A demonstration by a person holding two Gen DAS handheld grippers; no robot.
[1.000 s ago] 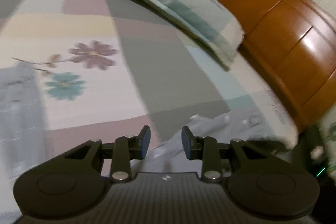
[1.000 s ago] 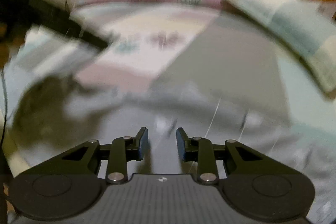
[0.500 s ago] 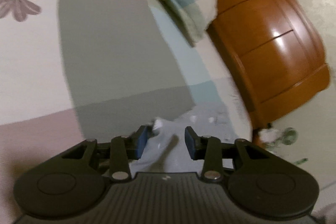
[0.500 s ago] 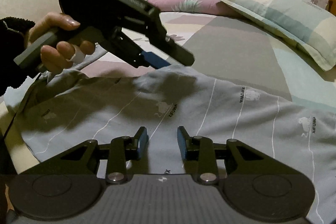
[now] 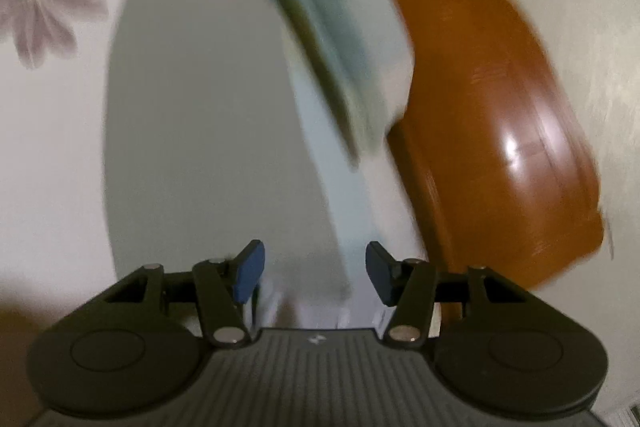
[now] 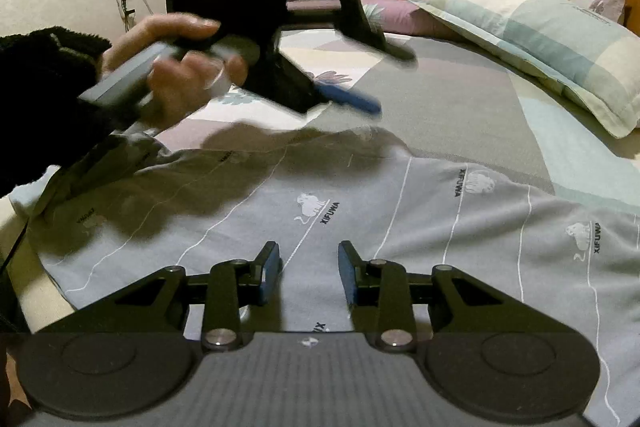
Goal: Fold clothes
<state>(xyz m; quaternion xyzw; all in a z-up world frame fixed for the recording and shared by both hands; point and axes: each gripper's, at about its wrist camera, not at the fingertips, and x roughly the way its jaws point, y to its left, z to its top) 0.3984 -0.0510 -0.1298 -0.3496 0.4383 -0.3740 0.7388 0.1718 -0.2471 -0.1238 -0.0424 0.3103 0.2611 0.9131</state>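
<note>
Garment (image 6: 360, 211) flat only in right view; left blurred; both tongs (image 5: 312, 273) (image 6: 308, 277) apart, seemingly empty.

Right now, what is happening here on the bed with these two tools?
A person is folding clothes on a bed with a gripper in each hand. A grey garment lies spread on the bedcover. The left gripper, held by a hand in a dark sleeve, hangs in the air above the garment's far edge, open and empty. The right gripper is low over the near part, open too. A pillow lies beyond.
</note>
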